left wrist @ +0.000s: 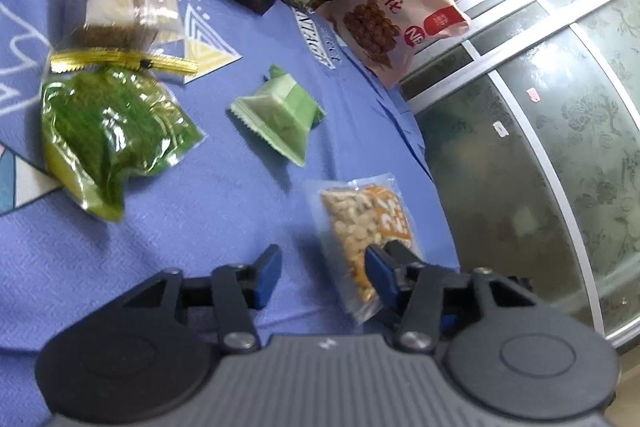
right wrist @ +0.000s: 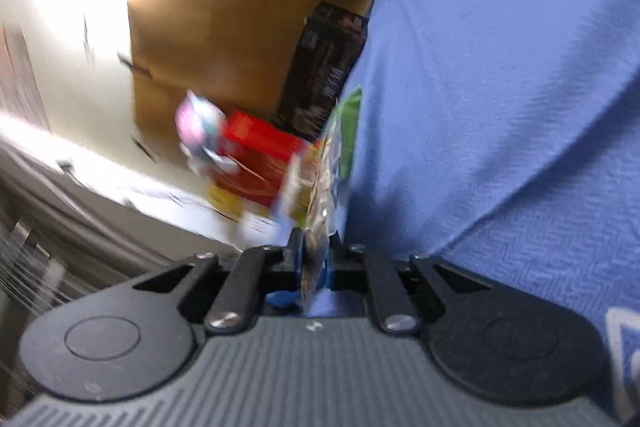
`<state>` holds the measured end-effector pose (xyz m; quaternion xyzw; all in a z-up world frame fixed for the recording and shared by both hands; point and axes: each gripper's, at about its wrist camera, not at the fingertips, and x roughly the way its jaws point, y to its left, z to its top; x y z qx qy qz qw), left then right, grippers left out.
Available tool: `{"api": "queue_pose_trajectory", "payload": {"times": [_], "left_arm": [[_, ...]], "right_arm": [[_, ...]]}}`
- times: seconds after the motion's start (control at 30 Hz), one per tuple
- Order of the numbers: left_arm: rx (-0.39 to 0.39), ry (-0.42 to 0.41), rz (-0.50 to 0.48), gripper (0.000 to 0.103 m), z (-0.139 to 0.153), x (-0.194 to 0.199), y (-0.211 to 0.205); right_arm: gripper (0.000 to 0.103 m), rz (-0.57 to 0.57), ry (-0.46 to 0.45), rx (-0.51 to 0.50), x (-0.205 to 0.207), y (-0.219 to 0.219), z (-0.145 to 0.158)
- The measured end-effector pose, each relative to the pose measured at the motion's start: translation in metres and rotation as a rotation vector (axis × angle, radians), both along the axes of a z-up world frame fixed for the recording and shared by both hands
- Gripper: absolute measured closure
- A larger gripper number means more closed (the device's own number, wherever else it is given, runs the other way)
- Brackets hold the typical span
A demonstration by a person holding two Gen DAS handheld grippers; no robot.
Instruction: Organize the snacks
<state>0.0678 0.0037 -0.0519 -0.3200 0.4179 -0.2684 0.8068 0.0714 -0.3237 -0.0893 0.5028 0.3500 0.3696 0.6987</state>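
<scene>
— Left gripper [left wrist: 322,273]?
— Jaws apart, empty; nut packet [left wrist: 366,241] lies on the blue tablecloth [left wrist: 208,211], under its right finger.
— Right gripper [right wrist: 314,251]?
— Clenched on a clear snack bag [right wrist: 320,187] – contents blurred

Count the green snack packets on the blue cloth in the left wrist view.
2: a large shiny green packet at the left, and a small pale green packet mid-cloth, apart from it. Others may lie outside the view.
</scene>
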Motion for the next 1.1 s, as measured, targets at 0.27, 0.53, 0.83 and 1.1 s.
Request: {"api": "queue_pose_trajectory", "payload": {"times": [0.27,0.53,0.83,1.1], "left_arm": [[-0.049,-0.045,-0.014,0.076,0.008,0.003,-0.010],[-0.010,-0.028,0.000,0.085,0.003,0.006,-0.003],[0.177,-0.072,0.012,0.084,0.003,0.000,-0.011],[0.278,-0.123,0.006,0.084,0.010,-0.007,-0.024]], "right_arm": [[0.087,0.054,0.030,0.085,0.002,0.016,-0.001],[0.075,-0.004,-0.048,-0.071,0.001,0.010,0.012],[0.080,-0.002,-0.274,-0.469,-0.016,0.042,0.036],[0.079,-0.016,-0.392,-0.639,-0.025,0.058,0.041]]}}
